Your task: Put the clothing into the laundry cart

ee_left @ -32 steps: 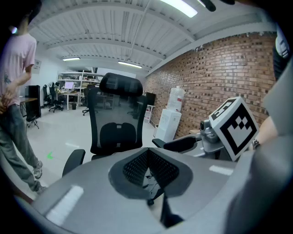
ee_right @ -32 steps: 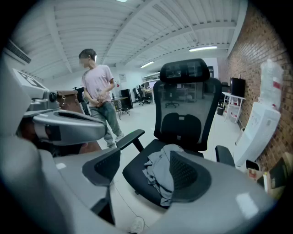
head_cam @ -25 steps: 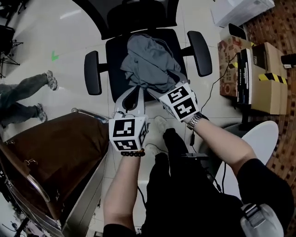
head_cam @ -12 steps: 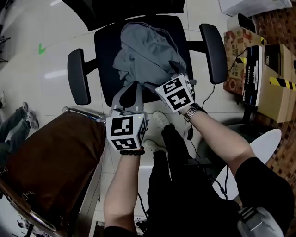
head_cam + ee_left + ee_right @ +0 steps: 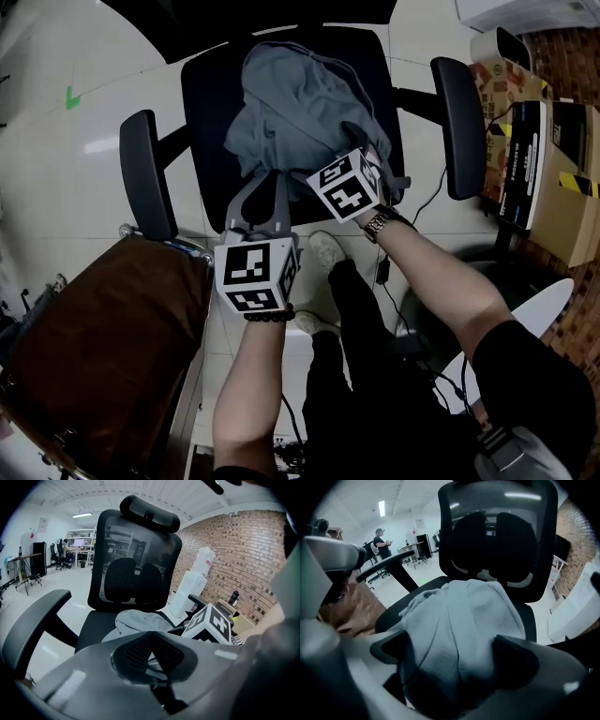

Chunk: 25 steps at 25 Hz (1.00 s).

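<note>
A grey garment [image 5: 300,103] lies heaped on the seat of a black office chair [image 5: 202,103]. My right gripper [image 5: 364,155] reaches onto the heap's near right side. In the right gripper view its jaws are opening wide, and a fold of the garment [image 5: 454,620] bulges between the two dark pads [image 5: 518,660]. My left gripper [image 5: 265,180] is at the seat's front edge, just below the garment; its jaws meet in the left gripper view [image 5: 151,649] with nothing seen between them. The brown laundry cart [image 5: 103,347] stands at lower left.
The chair's armrests [image 5: 141,178] [image 5: 459,122] flank the seat, and its mesh backrest [image 5: 497,541] rises behind the garment. Cardboard boxes [image 5: 553,178] stand at the right by a brick wall. A white round base [image 5: 525,300] and cables lie by the person's legs [image 5: 356,375].
My right gripper has pushed further up onto the garment and its jaws have spread. The left gripper has barely moved. The view has shifted, so the chair sits lower and nearer.
</note>
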Available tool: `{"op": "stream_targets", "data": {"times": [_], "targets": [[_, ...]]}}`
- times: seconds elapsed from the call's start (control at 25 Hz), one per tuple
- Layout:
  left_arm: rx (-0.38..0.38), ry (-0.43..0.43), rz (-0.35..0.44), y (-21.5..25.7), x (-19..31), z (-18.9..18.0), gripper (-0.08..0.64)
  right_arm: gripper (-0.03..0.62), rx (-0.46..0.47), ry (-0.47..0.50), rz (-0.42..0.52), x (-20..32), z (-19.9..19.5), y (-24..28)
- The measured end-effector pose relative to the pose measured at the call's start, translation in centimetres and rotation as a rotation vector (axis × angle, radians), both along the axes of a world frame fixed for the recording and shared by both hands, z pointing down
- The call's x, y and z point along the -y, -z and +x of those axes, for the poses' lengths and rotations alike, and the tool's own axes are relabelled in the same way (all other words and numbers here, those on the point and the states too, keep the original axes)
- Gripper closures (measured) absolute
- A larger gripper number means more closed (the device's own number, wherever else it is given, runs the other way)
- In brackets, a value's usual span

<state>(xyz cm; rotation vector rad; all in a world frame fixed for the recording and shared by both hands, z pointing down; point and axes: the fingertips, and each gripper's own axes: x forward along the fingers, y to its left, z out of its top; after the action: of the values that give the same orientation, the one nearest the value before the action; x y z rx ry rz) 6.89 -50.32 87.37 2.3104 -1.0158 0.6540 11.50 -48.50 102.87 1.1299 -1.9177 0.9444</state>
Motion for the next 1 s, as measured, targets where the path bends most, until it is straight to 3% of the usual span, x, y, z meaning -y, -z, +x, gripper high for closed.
{"op": "stream_targets", "data": {"times": [0.44, 0.6, 0.84, 1.0], "targets": [[0.004, 0.005, -0.033, -3.8, 1.3, -0.7, 0.557, 0.016, -0.019, -0.008, -0.099, 0.5, -0.3, -6.1], [0.008, 0.013, -0.046, -4.1, 1.0, -1.3, 0.557, 0.128, -0.016, -0.034, -0.109, 0.5, -0.2, -6.3], [-0.005, 0.014, -0.021, -3.1, 1.1, -2.0, 0.557, 0.412, -0.006, -0.072, -0.084, 0.4, -0.7, -5.0], [-0.011, 0.022, 0.001, -1.6, 0.8, -2.5, 0.557, 0.466, -0.009, -0.088, -0.046, 0.4, -0.7, -3.3]]}}
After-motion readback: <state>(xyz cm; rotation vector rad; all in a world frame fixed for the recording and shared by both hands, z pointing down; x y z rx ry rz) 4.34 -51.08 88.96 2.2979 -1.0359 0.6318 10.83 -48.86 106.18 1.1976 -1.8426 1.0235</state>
